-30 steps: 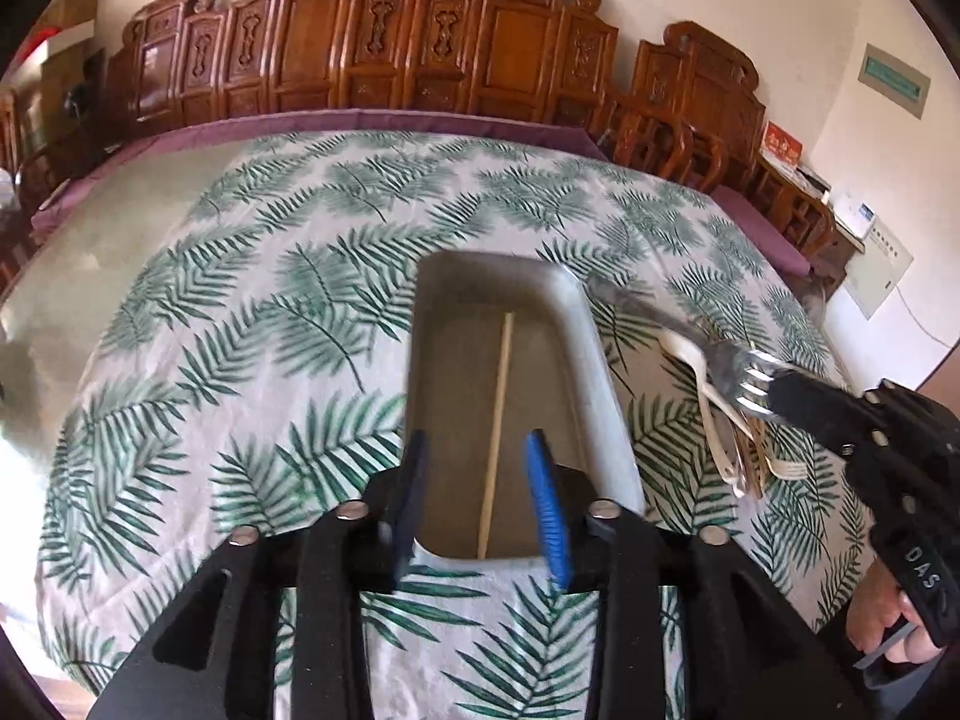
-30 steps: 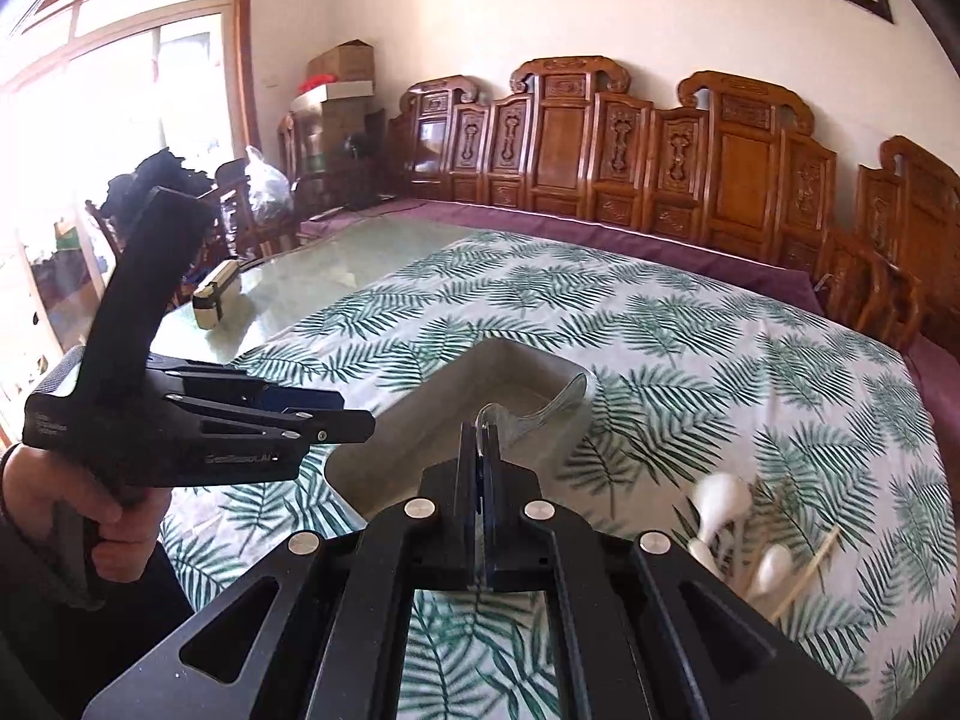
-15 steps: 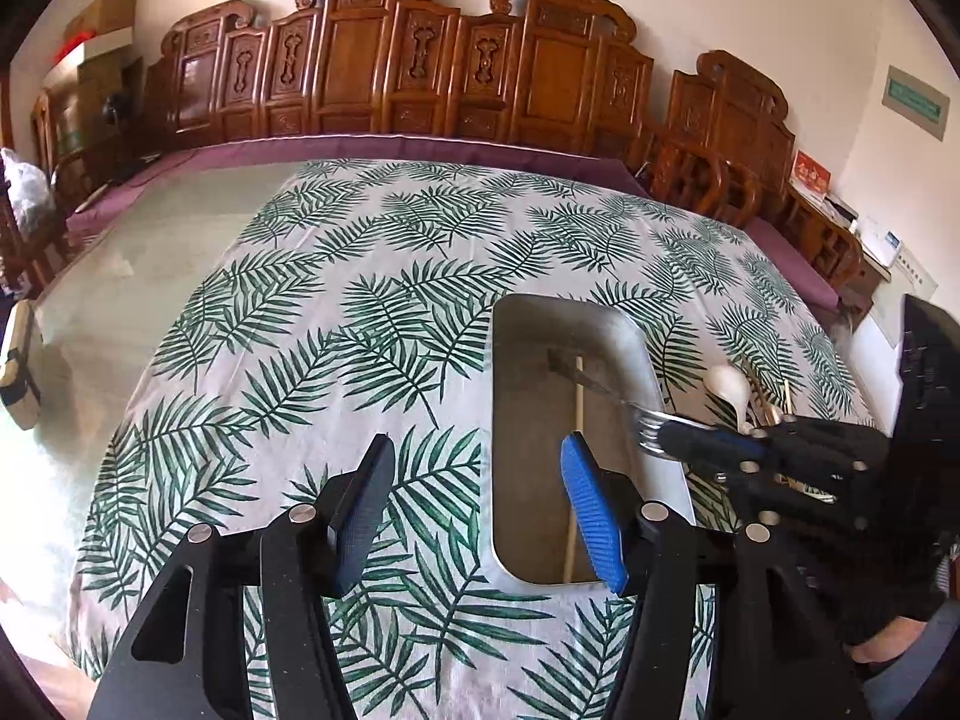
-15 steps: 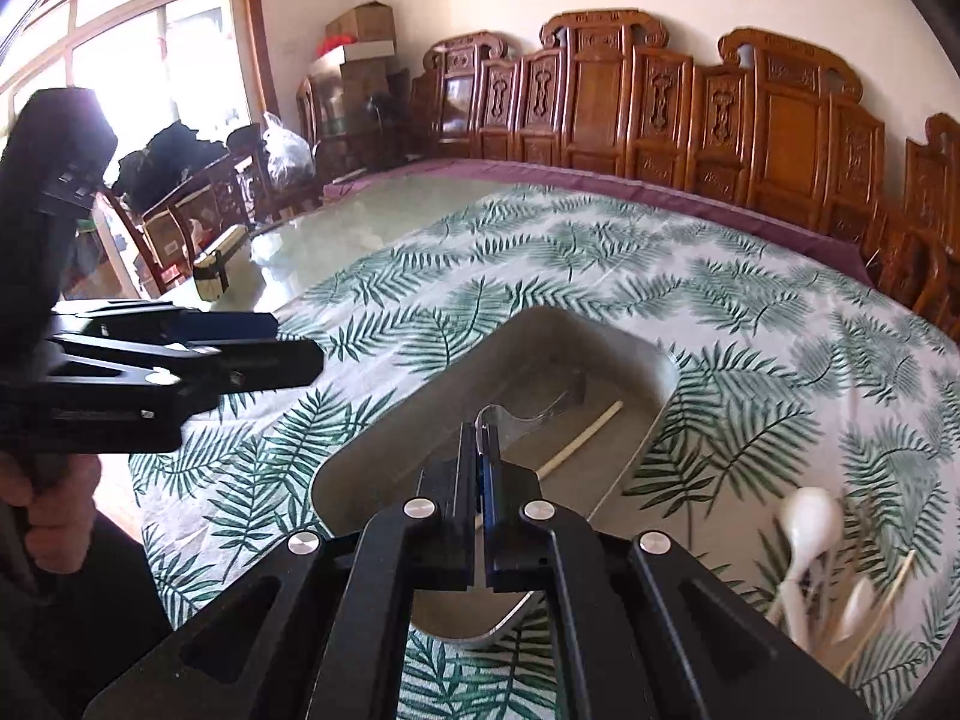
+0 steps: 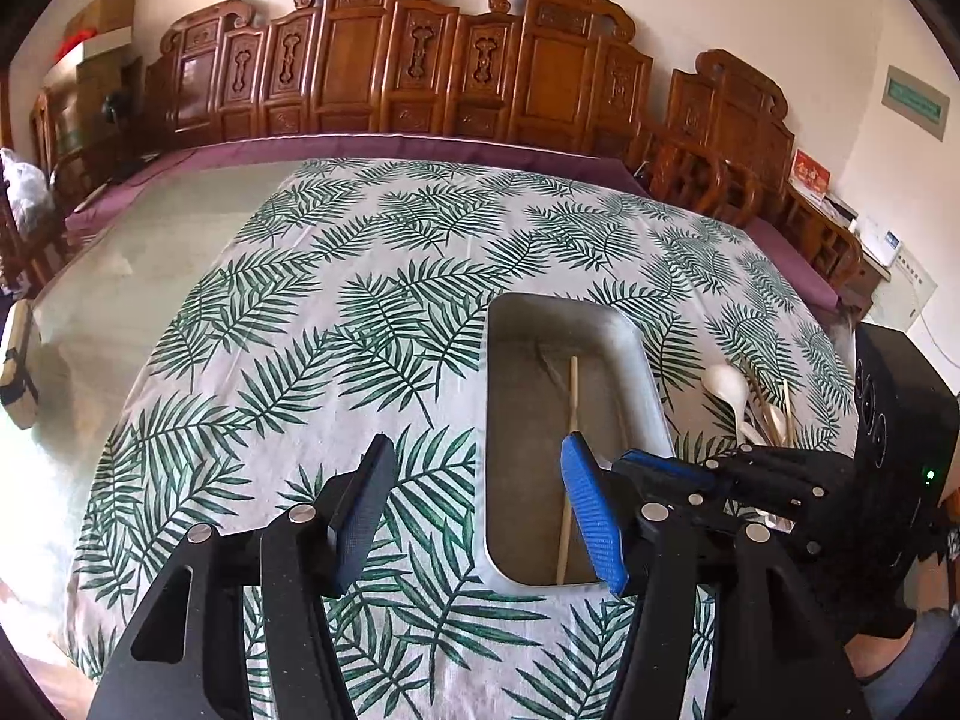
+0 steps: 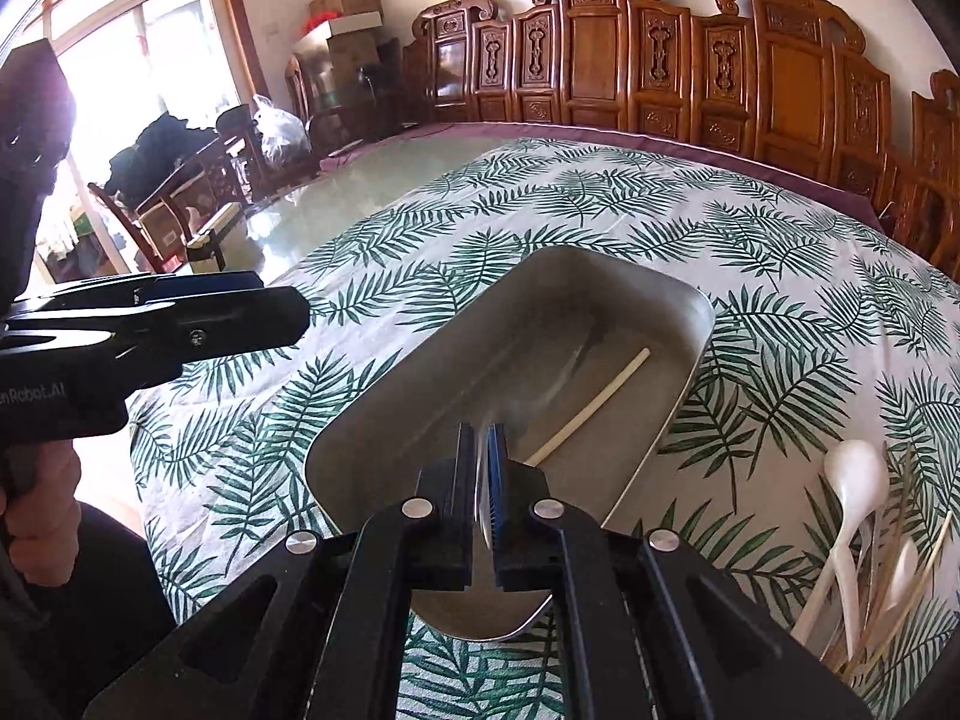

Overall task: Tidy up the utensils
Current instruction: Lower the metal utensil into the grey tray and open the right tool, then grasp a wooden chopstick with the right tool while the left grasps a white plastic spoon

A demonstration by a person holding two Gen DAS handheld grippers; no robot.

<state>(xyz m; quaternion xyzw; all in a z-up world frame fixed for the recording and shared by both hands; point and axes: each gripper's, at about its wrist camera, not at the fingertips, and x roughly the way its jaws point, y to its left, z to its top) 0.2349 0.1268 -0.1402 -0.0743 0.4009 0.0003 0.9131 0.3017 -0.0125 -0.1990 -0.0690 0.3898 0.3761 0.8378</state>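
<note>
**A:** Steel fork (image 6: 482, 498) sits between the right gripper's (image 6: 480, 441) jaws, which have just cracked apart. It's blurred, probably dropping into the tray (image 6: 708, 312) right below.
**B:** Agreed. One chopstick (image 6: 591, 402) already in, just ahead. Spoons (image 6: 855, 471) and sticks left, piled off its right.

left claw (image 5: 477, 507) spread wide, right claw (image 6: 480, 450) barely parted, just opening

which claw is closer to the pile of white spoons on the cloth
Right. The right claw hangs over the metal tray, just beside the white spoons. The left claw hangs over the tray's opposite side, farther away.
</note>
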